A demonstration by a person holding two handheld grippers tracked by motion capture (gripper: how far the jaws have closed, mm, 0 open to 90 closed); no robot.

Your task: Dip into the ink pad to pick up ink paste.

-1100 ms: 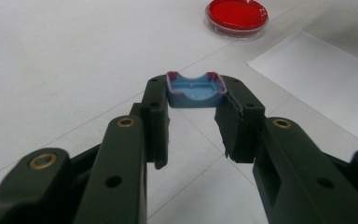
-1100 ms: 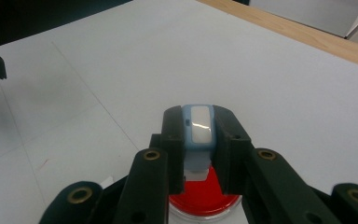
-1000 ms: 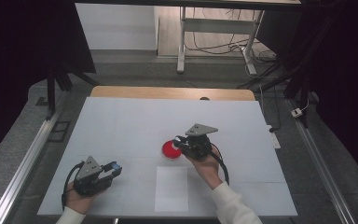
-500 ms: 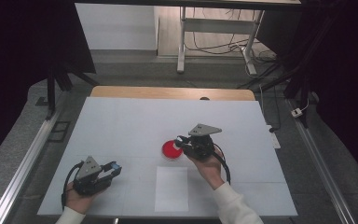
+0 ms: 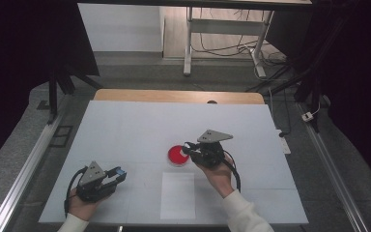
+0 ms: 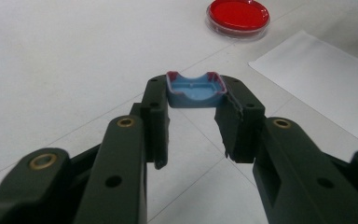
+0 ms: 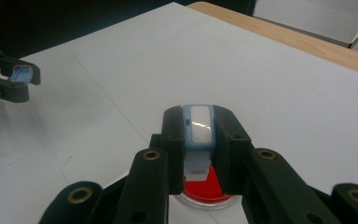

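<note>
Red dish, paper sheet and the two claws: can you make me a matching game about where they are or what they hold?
Things:
1. red petri dish
2. white paper sheet
3. left claw
4. right claw

Matches:
A. shut on a blue cap with dark red edges
B. lies flat near the table's front edge
C. shut on a light blue piece with a white face
D. sits on the table just under the right claw's tips

Pairs: 1-D, 2-B, 3-A, 4-C

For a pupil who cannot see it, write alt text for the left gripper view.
Two black jaws of the left gripper pinch a small blue plastic cap above a white table. Beyond sit a round red-filled clear dish and a white paper sheet.
</note>
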